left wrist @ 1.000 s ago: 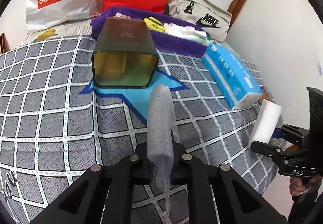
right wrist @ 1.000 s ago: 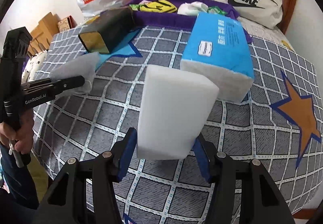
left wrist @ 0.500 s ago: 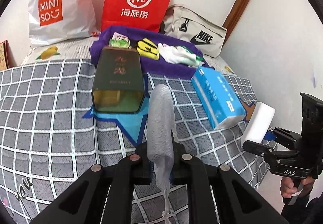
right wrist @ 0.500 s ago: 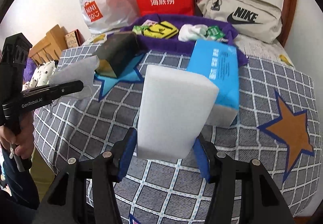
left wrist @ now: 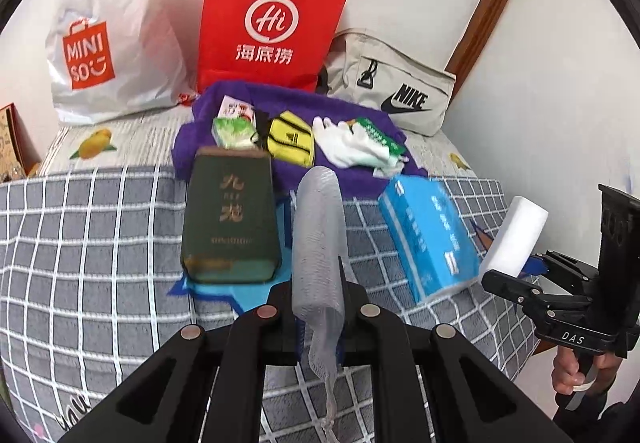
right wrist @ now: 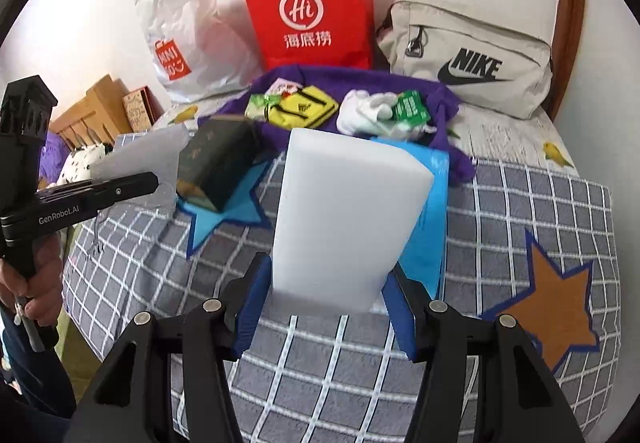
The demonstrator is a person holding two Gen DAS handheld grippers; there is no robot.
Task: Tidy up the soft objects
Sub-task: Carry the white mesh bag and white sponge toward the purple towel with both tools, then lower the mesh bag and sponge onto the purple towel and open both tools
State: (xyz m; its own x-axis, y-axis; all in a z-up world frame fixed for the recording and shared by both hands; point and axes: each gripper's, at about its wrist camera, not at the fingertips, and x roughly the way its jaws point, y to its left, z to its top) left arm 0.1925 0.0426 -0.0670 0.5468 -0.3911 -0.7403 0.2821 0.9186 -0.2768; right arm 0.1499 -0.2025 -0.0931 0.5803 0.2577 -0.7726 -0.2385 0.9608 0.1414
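My left gripper [left wrist: 318, 307] is shut on a translucent white mesh pouch [left wrist: 318, 235] that stands up between its fingers above the checked bedspread [left wrist: 80, 243]. It also shows in the right wrist view [right wrist: 124, 187] with the pouch [right wrist: 148, 159]. My right gripper [right wrist: 328, 295] is shut on a white sponge block [right wrist: 344, 219], held above the bed; the block shows in the left wrist view [left wrist: 514, 239] at the right. A purple towel [left wrist: 280, 99] at the back carries a yellow pouch [left wrist: 290, 139], white gloves [left wrist: 348, 143] and small packets.
A dark green box [left wrist: 230, 227] lies on a blue star patch. A blue tissue pack [left wrist: 428, 235] lies right of it. A red paper bag [left wrist: 268, 23], a Miniso bag [left wrist: 100, 43] and a Nike bag [left wrist: 392, 87] stand against the wall.
Both grippers have risen and pulled back from the bed with their loads; the box, tissue pack and towel now sit lower and farther away in both views.
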